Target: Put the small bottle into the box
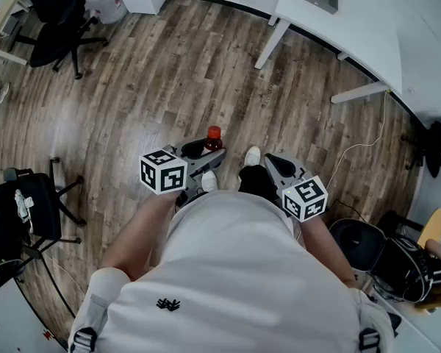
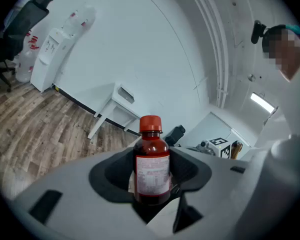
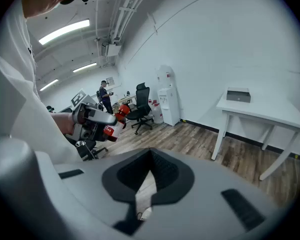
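A small bottle (image 1: 214, 138) of dark red liquid, with a red cap and a white label, stands upright between the jaws of my left gripper (image 1: 204, 151). In the left gripper view the bottle (image 2: 152, 166) fills the hollow of the black pads, which press on both its sides; my left gripper (image 2: 152, 186) is shut on it. My right gripper (image 1: 272, 163) is held beside it at waist height, jaws together and empty. In the right gripper view its pads (image 3: 162, 176) meet with only a thin slit, and the left gripper (image 3: 92, 121) and the bottle (image 3: 112, 126) show at the left. No box shows in any view.
I stand on a wood floor (image 1: 169, 79). A white table (image 1: 353, 13) stands ahead to the right, a black office chair (image 1: 55, 28) at the far left, another black chair (image 1: 26, 212) close on my left. A dark round bin (image 1: 356, 241) and bags sit at my right.
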`<move>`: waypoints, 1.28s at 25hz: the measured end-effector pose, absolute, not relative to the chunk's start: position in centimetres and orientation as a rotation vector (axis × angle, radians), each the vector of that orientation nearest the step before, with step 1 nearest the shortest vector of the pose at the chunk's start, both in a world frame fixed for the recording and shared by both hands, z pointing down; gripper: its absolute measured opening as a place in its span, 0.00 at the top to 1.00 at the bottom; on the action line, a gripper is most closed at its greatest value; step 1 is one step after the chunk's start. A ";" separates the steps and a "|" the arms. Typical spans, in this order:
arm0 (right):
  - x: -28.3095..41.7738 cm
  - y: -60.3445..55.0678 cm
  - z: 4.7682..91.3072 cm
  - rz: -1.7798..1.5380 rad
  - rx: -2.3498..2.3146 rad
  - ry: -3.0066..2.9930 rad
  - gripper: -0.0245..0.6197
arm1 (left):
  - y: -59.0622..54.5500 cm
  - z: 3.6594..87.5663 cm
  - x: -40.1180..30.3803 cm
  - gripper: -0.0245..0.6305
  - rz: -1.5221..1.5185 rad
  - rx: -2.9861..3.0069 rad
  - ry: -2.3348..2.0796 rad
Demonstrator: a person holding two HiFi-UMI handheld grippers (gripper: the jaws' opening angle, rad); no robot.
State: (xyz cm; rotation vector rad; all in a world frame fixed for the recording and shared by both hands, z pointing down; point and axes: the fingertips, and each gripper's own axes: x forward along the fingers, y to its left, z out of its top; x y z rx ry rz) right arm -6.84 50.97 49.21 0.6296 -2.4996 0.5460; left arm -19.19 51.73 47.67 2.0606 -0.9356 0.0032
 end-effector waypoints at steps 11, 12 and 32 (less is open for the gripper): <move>-4.1 41.4 49.3 0.573 0.657 -2.546 0.95 | 41.3 46.3 -16.1 0.63 0.070 2.095 -0.942; -3.7 39.8 49.0 0.580 0.663 -2.555 0.95 | 39.7 45.9 -15.5 0.62 0.080 2.101 -0.939; -0.9 22.2 50.5 0.704 0.768 -2.557 0.88 | 18.4 44.4 -11.5 0.63 0.126 2.081 -0.845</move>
